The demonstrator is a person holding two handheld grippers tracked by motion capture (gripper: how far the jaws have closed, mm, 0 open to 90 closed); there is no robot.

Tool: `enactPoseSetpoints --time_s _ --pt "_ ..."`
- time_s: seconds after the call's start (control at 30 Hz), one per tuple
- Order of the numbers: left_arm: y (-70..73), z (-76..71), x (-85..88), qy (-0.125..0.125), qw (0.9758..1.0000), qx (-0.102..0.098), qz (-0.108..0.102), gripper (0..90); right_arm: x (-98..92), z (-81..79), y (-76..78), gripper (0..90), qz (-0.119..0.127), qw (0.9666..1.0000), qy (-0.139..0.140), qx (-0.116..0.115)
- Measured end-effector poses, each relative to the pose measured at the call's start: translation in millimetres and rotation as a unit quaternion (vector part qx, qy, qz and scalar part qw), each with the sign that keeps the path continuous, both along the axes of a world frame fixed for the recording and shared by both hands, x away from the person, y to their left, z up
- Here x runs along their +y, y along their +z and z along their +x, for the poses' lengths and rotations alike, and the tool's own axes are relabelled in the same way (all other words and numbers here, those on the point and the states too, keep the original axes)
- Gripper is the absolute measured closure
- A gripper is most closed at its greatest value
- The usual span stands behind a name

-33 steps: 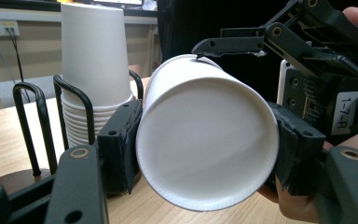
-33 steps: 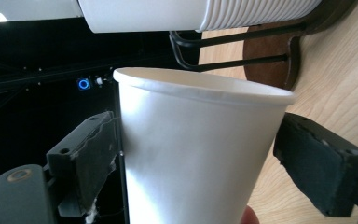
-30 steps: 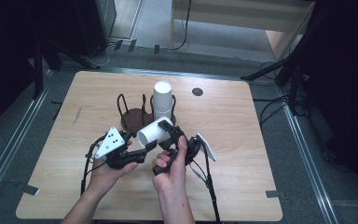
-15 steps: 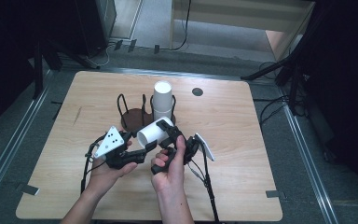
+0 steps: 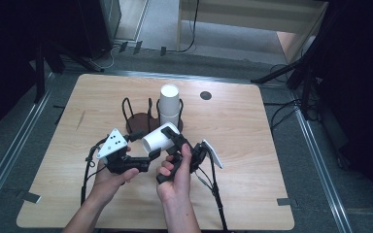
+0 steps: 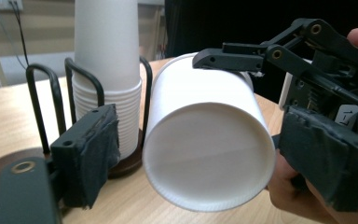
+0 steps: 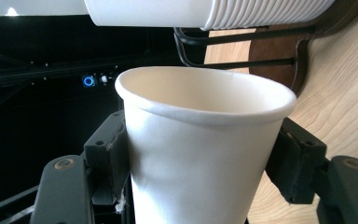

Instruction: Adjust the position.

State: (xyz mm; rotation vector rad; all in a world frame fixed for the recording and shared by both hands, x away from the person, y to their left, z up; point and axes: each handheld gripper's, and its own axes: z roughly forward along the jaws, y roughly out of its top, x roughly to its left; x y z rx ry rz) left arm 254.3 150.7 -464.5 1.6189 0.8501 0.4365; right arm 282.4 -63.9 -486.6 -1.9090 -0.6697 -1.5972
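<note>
My right gripper (image 5: 171, 141) is clamped on the loose paper cup (image 5: 159, 138), pads pressing its sides; its jaws have just been closing, cup betw. them. In the right gripper view the cup wall (image 7: 200, 154) sits tight betw. both pads. My left gripper (image 5: 148, 158) has let go: its jaws have just been opening, and the left gripper view shows both pads standing clear of the cup's base (image 6: 209, 156), gaps either side. Looks like a handover, left to right, prob. so I can re-grip the cup by its sides and turn it.

Landmark = cup stack (image 5: 169, 106). The held cup hangs in the air just in front of the stack, tipped on its side, apart from it. The stack stands upside-down in one bay of the wire holder (image 5: 138, 116); the bay beside it is empty.

Materials: cups are thin white paper, tapered, rolled lip, matte; will dent if squeezed hard. Holder has black wire loops on a dark round wood base. Table (image 5: 252, 145) is pale wood grain, flat. Gripper pads are dark, soft-looking, fabric-like.
</note>
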Motion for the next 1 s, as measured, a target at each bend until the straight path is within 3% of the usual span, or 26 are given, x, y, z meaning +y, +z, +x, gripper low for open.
enactPoseSetpoints --time_s 0.2,0.33,0.37,0.4,0.43,0.6,0.67,0.7,0.73,0.8,0.83,0.87,1.0 --pt "3.2 0.3 2.5 -0.003 0.9998 0.016 0.007 3.1 -1.5 -0.2 0.7 32.8 -0.021 0.9996 -0.009 -0.019" --pt "4.2 0.1 3.2 -0.010 0.9997 0.022 0.009 1.0 -4.2 -0.6 1.1 33.0 -0.049 0.9981 -0.012 -0.034" --pt "4.6 0.3 3.2 -0.011 0.9996 0.023 0.009 0.2 -6.0 -1.4 1.9 33.4 -0.072 0.9960 -0.018 -0.048" --pt "4.6 0.3 3.2 -0.011 0.9996 0.023 0.009 0.0 -6.0 -1.4 1.9 33.4 -0.072 0.9960 -0.018 -0.048" --pt "4.6 0.6 3.4 -0.013 0.9995 0.026 0.009 0.0 -7.6 -2.2 2.6 33.9 -0.095 0.9932 -0.024 -0.063" --pt "4.1 1.0 3.4 -0.015 0.9994 0.029 0.010 0.0 -9.7 -3.1 3.0 35.0 -0.124 0.9884 -0.027 -0.083" --pt "3.9 1.4 3.6 -0.016 0.9993 0.031 0.010 0.0 -10.1 -3.3 3.5 35.4 -0.143 0.9851 -0.031 -0.091" --pt "3.5 1.6 3.7 -0.018 0.9993 0.032 0.011 0.0 -10.4 -3.7 4.7 35.6 -0.161 0.9810 -0.034 -0.103" --pt "3.5 1.6 3.7 -0.018 0.9993 0.032 0.011 0.0 -10.4 -3.7 4.7 35.6 -0.161 0.9810 -0.034 -0.103" --pt "3.2 1.9 3.9 -0.020 0.9992 0.033 0.011 0.0 -10.3 -4.4 6.4 35.8 -0.180 0.9763 -0.035 -0.114" --pt "3.0 2.0 3.9 -0.020 0.9992 0.033 0.010 0.0 -10.1 -5.1 8.2 35.9 -0.200 0.9709 -0.039 -0.127" --pt "3.0 2.0 3.9 -0.020 0.9992 0.033 0.010 0.0 -10.1 -5.1 8.2 35.9 -0.200 0.9709 -0.039 -0.127" --pt "3.0 1.8 4.0 -0.023 0.9991 0.033 0.012 0.0 -10.5 -5.4 8.7 36.0 -0.237 0.9591 -0.041 -0.149"
